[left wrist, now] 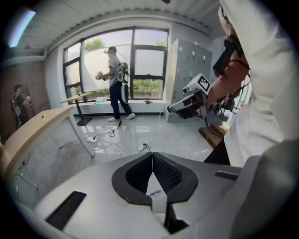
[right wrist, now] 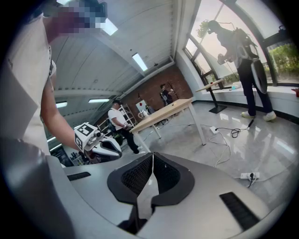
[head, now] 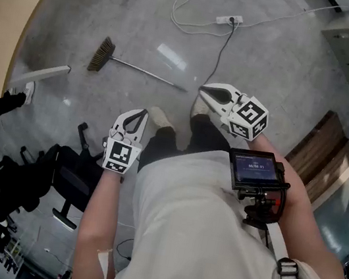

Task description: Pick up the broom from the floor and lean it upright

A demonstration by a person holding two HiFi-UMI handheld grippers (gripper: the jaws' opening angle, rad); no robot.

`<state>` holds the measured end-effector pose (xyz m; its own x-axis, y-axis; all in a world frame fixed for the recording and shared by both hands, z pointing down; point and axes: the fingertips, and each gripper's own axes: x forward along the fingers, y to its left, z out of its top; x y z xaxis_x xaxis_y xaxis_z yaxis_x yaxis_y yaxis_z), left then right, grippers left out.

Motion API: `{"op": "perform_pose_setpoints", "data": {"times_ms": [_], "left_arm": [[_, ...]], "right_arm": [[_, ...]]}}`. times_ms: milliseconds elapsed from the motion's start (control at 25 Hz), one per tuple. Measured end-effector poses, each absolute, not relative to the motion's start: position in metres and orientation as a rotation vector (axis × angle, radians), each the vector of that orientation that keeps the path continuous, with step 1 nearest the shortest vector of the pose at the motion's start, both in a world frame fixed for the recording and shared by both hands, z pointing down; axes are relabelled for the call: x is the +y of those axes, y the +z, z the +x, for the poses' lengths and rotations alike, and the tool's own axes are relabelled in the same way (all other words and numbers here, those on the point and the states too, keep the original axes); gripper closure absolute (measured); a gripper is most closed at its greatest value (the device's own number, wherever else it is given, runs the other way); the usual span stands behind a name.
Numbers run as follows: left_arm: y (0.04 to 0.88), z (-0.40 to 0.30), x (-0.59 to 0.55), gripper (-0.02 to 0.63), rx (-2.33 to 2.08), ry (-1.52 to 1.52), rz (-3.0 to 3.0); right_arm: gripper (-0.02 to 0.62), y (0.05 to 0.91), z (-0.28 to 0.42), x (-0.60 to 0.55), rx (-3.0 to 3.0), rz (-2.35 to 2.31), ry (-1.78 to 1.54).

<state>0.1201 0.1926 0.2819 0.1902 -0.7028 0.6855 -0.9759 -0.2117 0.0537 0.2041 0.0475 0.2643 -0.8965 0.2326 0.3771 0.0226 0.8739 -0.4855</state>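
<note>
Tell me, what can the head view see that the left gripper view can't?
Only the head view shows the broom lying on the floor, ahead of both grippers, and a black chair. Only the left gripper view shows the big windows, a person standing by them, and the lockers. Both views show the grey floor, the left gripper and the right gripper. Both grippers' fingers are shut with nothing in them.
</note>
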Motion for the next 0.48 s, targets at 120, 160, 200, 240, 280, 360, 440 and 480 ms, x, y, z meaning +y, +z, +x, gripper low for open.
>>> {"op": "perform_pose_setpoints", "data": {"times_ms": [120, 160, 200, 240, 280, 360, 440, 480], "left_arm": [[0.318, 0.120, 0.174, 0.598, -1.467, 0.869, 2.057], [0.332, 0.118, 0.169, 0.598, -1.436, 0.894, 2.081], [0.345, 0.114, 0.165, 0.598, -1.404, 0.910, 2.106], [0.358, 0.110, 0.163, 0.598, -1.369, 0.920, 2.132], [0.372, 0.107, 0.162, 0.598, -1.330, 0.926, 2.159], [0.399, 0.103, 0.164, 0.598, -1.253, 0.935, 2.201], [0.427, 0.100, 0.164, 0.598, -1.196, 0.946, 2.225], [0.441, 0.099, 0.163, 0.598, -1.174, 0.952, 2.233]], "right_arm": [[0.577, 0.285, 0.209, 0.028, -2.604, -0.119, 0.697], [0.577, 0.295, 0.209, 0.024, -2.600, -0.090, 0.702], [0.577, 0.305, 0.210, 0.022, -2.595, -0.054, 0.711], [0.577, 0.317, 0.211, 0.023, -2.588, -0.009, 0.727], [0.577, 0.328, 0.213, 0.026, -2.581, 0.043, 0.751], [0.577, 0.351, 0.219, 0.036, -2.562, 0.150, 0.807], [0.577, 0.374, 0.224, 0.043, -2.548, 0.240, 0.847], [0.577, 0.386, 0.225, 0.045, -2.543, 0.277, 0.860]]}}
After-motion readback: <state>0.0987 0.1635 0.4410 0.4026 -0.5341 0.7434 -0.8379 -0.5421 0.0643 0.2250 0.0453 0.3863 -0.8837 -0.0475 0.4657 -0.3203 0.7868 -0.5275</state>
